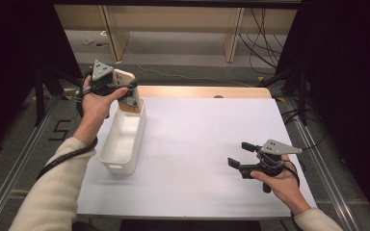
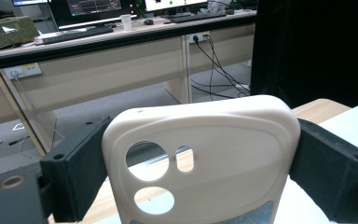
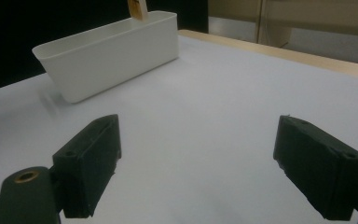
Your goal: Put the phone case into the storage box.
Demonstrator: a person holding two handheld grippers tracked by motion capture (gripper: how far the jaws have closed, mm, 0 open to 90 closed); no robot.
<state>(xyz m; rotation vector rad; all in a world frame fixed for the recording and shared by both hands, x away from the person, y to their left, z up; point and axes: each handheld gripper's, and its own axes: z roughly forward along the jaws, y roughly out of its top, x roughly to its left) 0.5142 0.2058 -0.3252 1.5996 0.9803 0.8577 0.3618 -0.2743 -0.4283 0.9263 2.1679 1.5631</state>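
Note:
A cream phone case with round camera cut-outs stands upright between the black jaws of my left gripper, which is shut on it. In the high view the phone case hangs over the far end of a long white bin at the table's left side, its lower end just inside the rim. The right gripper view shows the bin with the case's lower end at its far end. My right gripper stands open low over the table's right front, with nothing between its jaws.
The white table top has a bare wooden strip along its far edge. Beyond it stand desk legs and loose cables on the floor. Dark frames flank both sides of the table.

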